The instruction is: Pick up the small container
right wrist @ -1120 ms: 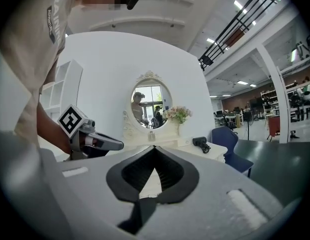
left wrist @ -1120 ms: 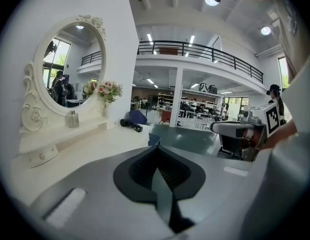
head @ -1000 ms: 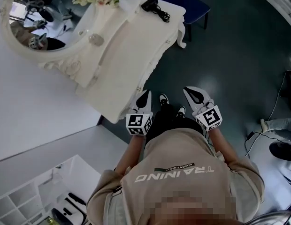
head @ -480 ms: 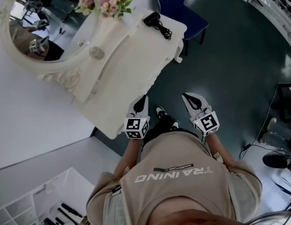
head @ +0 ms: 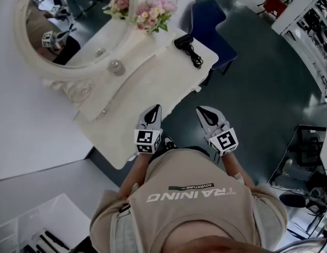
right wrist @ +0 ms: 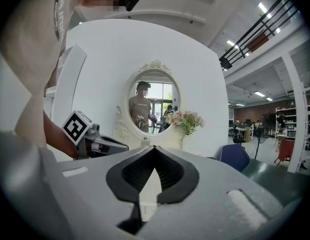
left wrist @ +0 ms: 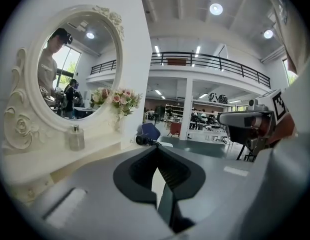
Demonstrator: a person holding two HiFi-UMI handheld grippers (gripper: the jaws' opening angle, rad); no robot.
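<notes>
The small container [head: 115, 66], a clear glass bottle with a round stopper, stands on the raised ledge of the white vanity table [head: 153, 83] below the oval mirror. In the left gripper view the container [left wrist: 76, 138] is ahead to the left. My left gripper [head: 154, 111] hovers over the table's near edge, shut and empty. My right gripper [head: 201, 112] hangs over the dark floor beside the table, shut with nothing in it. From the left gripper [left wrist: 156, 149] the right one shows at the right. Both are well short of the container.
An oval mirror [head: 74, 20] backs the vanity. A pink flower bouquet [head: 155, 16] stands at its far end, with a black hair dryer and cord [head: 189, 48] beside it. A blue chair [head: 208, 25] sits beyond the table. A white storage unit [head: 31, 231] is at lower left.
Both grippers have moved forward together along the vanity's side, still shut. The table, flowers and chair have shifted nearer and rightward in the head view.
</notes>
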